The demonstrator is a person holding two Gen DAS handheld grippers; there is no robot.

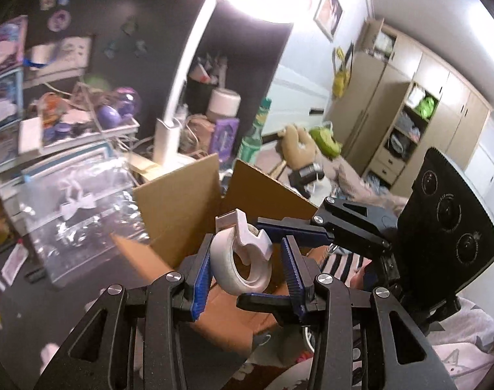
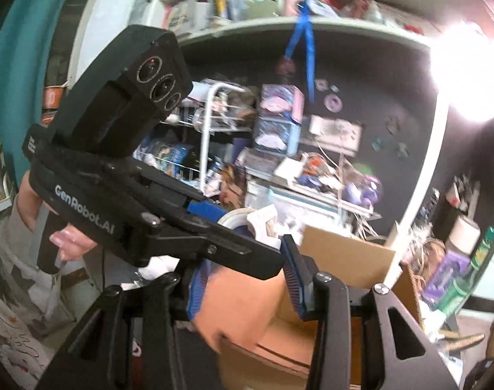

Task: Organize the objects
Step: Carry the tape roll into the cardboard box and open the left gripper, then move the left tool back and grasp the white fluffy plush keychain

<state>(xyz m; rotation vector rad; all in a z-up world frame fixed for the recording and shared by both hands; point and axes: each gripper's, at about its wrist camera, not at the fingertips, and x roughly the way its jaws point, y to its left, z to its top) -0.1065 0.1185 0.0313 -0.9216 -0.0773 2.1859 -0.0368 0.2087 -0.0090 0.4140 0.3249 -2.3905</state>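
Note:
A white tape dispenser with a roll of tape [image 1: 242,256] hangs between the blue pads of my left gripper [image 1: 247,269], over an open brown cardboard box [image 1: 182,208]. The left pad touches the roll; a gap shows by the right pad, and the roll looks loose. My right gripper [image 2: 243,282] is open and empty above the same box [image 2: 344,253]. The right gripper's fingers [image 1: 292,227] cross behind the dispenser in the left wrist view. In the right wrist view the left gripper body [image 2: 123,214] crosses in front, with the dispenser [image 2: 247,222] at its tip.
A cluttered desk holds a clear plastic case [image 1: 78,208], a white lamp post [image 1: 169,136], trays of toys [image 1: 94,117] and a green bottle [image 1: 253,133]. Shelves [image 2: 279,26] hang above. A wardrobe [image 1: 409,110] and a bed with a plush toy [image 1: 299,152] lie to the right.

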